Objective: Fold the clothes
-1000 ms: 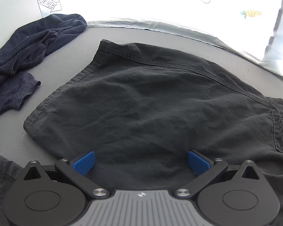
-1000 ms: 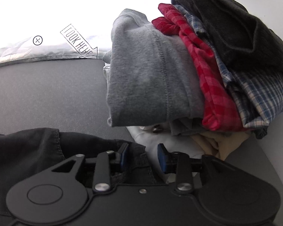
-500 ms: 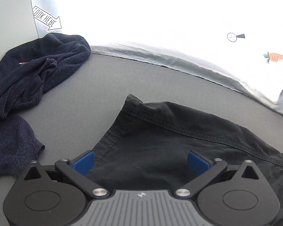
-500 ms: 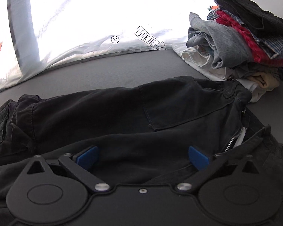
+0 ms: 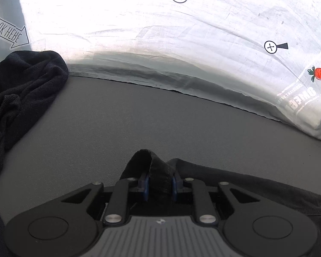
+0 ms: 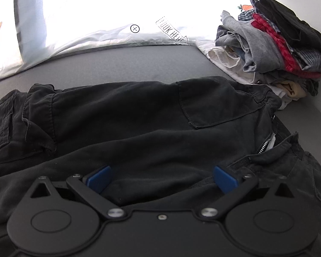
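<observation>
Step in hand: left claw (image 5: 159, 185) is pinching a hem corner of the black shorts (image 6: 139, 115), likely to start a fold.
Doing it well: get the hem seated deep between the pads before lifting, then carry it level so the cloth doesn't bunch.
Left claw: nearly closed and closing, a ridge of black fabric pinched between its pads.
Right claw (image 6: 161, 180): spread wide, hovering over the shorts' waist, gripping nothing.
Shorts: flat on the grey desk (image 5: 160, 120), beside the folded stack (image 6: 274, 45).
</observation>
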Demonstrator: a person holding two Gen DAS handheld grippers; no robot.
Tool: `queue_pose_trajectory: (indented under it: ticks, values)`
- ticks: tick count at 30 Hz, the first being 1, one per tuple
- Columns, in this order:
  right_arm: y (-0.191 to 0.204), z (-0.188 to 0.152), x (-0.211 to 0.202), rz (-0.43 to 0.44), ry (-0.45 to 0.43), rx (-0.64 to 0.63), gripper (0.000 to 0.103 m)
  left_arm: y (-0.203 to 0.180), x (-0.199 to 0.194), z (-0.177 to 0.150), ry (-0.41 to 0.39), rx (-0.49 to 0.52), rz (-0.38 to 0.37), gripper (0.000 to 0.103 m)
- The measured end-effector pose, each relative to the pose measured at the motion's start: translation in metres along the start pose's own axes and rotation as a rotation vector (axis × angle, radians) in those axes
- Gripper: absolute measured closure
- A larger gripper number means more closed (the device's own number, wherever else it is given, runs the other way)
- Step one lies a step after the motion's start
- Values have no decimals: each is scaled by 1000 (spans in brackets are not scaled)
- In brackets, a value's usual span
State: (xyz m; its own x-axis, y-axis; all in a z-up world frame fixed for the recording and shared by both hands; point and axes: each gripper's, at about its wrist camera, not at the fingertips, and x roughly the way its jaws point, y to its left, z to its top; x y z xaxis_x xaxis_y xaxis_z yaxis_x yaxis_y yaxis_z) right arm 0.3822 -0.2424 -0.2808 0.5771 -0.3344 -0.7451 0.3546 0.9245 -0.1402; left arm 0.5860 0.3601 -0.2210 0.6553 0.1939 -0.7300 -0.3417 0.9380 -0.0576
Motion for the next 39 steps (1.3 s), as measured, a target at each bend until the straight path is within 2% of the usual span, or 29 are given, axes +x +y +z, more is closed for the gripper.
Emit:
queue_pose_trajectory:
  ticks: [4, 8, 12, 14, 15, 16, 19, 22, 24, 27, 31, 34, 36, 39]
  values:
    - [2, 6, -3, 17, -5, -30, 0, 0, 15, 21, -18, -1, 49, 81]
    - [2, 8, -6, 19, -17, -47, 0, 8, 44, 29, 61, -65, 114, 77]
    - [-6, 5, -13, 9, -38, -48, 0, 2, 21, 35, 33, -22, 165, 60]
    - [-7, -1, -15, 14, -43, -74, 0, 2, -8, 28, 5, -38, 131, 49]
    - [-7, -3, -15, 22, -43, -94, 0, 0, -23, 22, 1, -52, 106, 38]
    - [-4, -7, -14, 30, -38, -111, 0, -4, -38, 14, -3, -61, 79, 31]
    - [0, -15, -9, 37, -21, -137, 0, -28, -82, -22, 12, -39, 37, 29]
    - [-13, -18, -7, 83, 4, -36, 0, -45, -120, -66, 45, -14, 25, 28]
    - [-21, -22, -12, 126, 5, -26, 0, -58, -145, -96, 72, -22, -10, 27]
    - [-32, -29, -28, 176, -10, -46, 0, -80, -183, -142, 115, -39, -66, 18]
    - [-66, -51, -49, 247, -16, 46, 0, -111, -218, -190, 164, -1, -99, 16]
    - [-93, -66, -67, 286, -48, 73, 0, -134, -245, -218, 169, 38, -125, 16]
    - [-112, -74, -79, 276, -84, 48, 0, -150, -261, -234, 159, 64, -134, 14]
    - [-151, -78, -86, 250, -97, 67, 0, -175, -276, -256, 172, 70, -107, 13]
